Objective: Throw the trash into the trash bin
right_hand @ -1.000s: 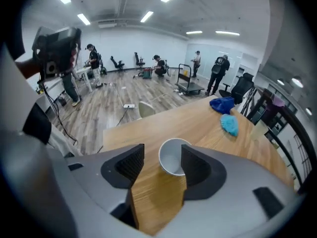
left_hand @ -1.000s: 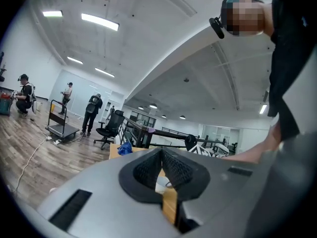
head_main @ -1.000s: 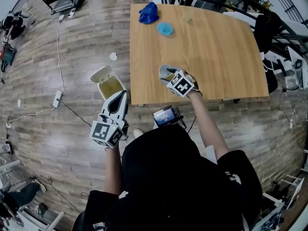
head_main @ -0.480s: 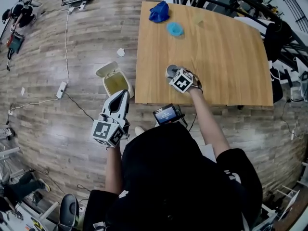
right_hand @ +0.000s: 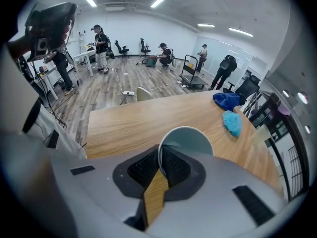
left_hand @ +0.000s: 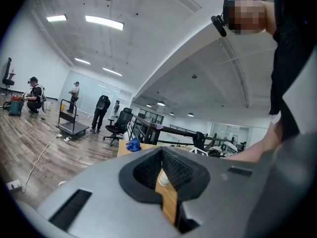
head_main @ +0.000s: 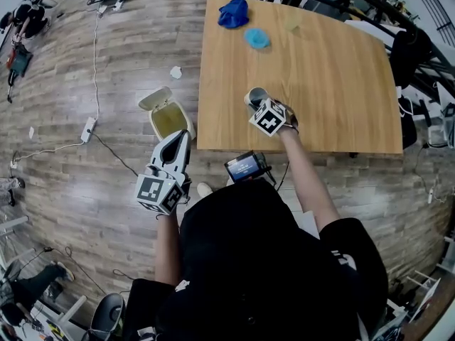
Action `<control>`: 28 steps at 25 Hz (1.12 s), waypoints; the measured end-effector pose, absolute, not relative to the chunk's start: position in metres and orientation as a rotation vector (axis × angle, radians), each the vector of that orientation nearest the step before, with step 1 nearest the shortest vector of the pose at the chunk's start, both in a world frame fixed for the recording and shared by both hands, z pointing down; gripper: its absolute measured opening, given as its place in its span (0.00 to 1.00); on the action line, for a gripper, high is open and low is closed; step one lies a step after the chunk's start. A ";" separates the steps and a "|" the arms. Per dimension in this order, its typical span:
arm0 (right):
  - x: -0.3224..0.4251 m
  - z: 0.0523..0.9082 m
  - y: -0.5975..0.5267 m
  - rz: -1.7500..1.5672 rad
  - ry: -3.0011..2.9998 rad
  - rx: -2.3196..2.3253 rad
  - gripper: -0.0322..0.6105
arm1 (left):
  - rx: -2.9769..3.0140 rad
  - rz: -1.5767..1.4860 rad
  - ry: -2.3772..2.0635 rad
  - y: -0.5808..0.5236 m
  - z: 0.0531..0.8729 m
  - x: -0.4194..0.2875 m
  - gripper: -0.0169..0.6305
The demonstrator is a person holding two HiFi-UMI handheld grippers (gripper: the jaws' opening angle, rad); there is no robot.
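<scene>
A white paper cup (head_main: 254, 95) stands on the wooden table (head_main: 327, 69) near its front edge. My right gripper (head_main: 259, 106) points steeply down at it. Its jaws have just been closing and now pinch the near wall of the cup (right_hand: 190, 139) between the pads, so the right gripper (right_hand: 159, 163) is shut on it. My left gripper (head_main: 178, 139) is shut with nothing in it, held over the floor just in front of the open trash bin (head_main: 169, 123). In the left gripper view the left gripper (left_hand: 162, 168) shows its pads meeting.
A dark blue cloth (head_main: 233, 13) and a light blue wad (head_main: 257, 38) lie at the table's far left corner. A crumpled white scrap (head_main: 175, 72) lies on the floor beyond the bin. Cables and a power strip (head_main: 88, 128) run over the floor at left. Several people stand far off.
The right gripper has sunk a little onto the cup and its jaws have closed on the cup's wall. The left gripper has stayed by the bin.
</scene>
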State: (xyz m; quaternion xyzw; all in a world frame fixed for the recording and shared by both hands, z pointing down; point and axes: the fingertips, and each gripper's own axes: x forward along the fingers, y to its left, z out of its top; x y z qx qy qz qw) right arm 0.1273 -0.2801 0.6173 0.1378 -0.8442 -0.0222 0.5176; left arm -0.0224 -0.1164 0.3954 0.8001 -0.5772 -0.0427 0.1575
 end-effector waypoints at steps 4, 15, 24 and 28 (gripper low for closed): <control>0.116 0.603 -0.283 -0.015 -2.090 0.341 0.06 | 2.289 -0.127 -1.653 -0.115 0.394 -0.023 0.04; 0.004 0.569 -0.268 0.018 -2.293 0.229 0.06 | 2.172 -0.132 -1.784 -0.085 0.395 -0.072 0.04; -0.112 0.580 -0.229 -0.047 -2.327 -0.016 0.06 | 1.975 -0.143 -1.949 -0.043 0.412 -0.128 0.04; -0.152 0.595 -0.214 -0.050 -2.315 -0.088 0.06 | 1.883 -0.149 -2.005 -0.018 0.423 -0.147 0.04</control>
